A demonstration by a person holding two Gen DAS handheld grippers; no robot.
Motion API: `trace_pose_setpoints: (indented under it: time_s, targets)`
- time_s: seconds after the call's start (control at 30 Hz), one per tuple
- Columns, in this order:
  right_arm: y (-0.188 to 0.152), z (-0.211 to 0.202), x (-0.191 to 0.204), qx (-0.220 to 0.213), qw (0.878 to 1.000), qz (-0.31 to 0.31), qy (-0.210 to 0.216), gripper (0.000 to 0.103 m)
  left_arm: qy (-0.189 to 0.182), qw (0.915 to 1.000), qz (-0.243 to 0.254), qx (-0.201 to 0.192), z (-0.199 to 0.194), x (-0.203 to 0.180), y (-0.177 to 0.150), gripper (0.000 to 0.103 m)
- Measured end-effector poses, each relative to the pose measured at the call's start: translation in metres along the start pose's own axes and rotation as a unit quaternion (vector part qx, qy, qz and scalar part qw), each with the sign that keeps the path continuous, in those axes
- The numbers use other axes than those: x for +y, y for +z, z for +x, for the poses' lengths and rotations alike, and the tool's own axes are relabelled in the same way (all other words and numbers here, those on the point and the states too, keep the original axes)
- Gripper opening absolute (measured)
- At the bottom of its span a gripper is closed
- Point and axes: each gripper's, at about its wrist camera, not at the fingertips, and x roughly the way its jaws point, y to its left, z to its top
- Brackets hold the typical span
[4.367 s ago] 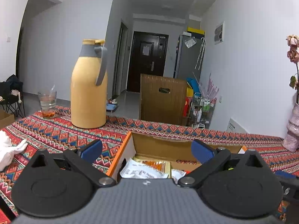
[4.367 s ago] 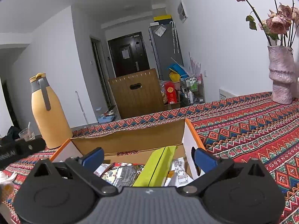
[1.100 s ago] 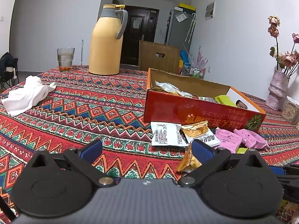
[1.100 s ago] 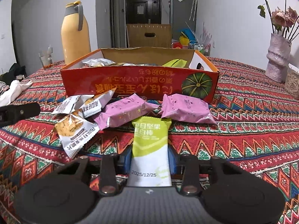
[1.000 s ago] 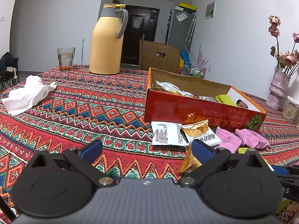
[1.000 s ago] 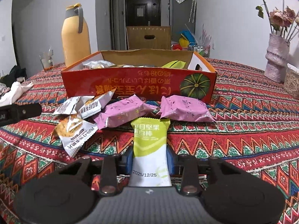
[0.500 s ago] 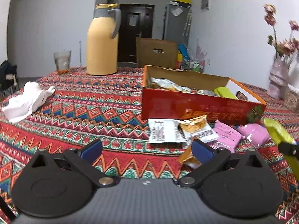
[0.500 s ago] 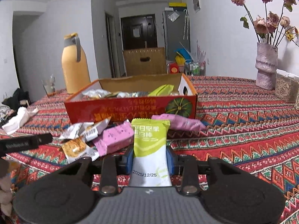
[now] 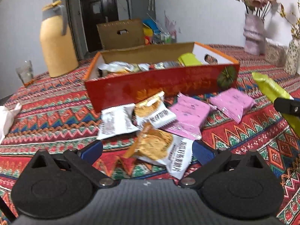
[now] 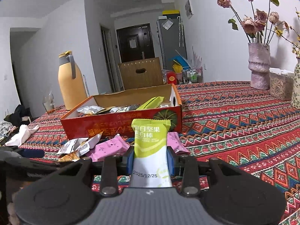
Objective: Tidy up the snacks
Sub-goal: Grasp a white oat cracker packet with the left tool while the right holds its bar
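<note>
A red open snack box (image 9: 161,86) with several packets inside stands on the patterned cloth; it also shows in the right wrist view (image 10: 120,123). In front of it lie loose packets: two pink ones (image 9: 189,116) (image 9: 232,105), white ones (image 9: 116,121) and an orange-and-white one (image 9: 161,150). My left gripper (image 9: 147,152) is open, its fingers either side of the orange-and-white packet. My right gripper (image 10: 150,159) is shut on a green-and-white nut bar packet (image 10: 151,148), held above the cloth in front of the box; the packet also shows in the left wrist view (image 9: 270,90).
A yellow thermos jug (image 9: 56,43) and a glass (image 9: 25,73) stand left of the box. A white cloth (image 10: 22,134) lies at the left. Vases with dried flowers (image 10: 259,65) and a container (image 10: 280,86) stand at the right.
My right gripper has lifted the green packet higher off the cloth. My left gripper has moved forward and down over the loose packets near the orange-and-white one.
</note>
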Motion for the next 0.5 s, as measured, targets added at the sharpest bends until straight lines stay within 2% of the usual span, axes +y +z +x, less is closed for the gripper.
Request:
trace_pose_setpoints:
  time_s: [0.4,0.47,0.5]
  targets:
    - [-0.003,0.007,-0.023,0.007,1.000,0.019,0.001,0.034,0.006,0.9996,0.009,0.026,0.021,-0.013,0.000,0.103]
    - [-0.002,0.007,-0.025,0.007,1.000,0.022,0.000,0.034,0.000,0.9996,0.004,0.027,0.021,-0.012,0.000,0.096]
    - [-0.002,0.008,-0.026,0.008,1.000,0.023,0.000,0.034,-0.007,0.9996,0.002,0.027,0.020,-0.011,0.000,0.088]
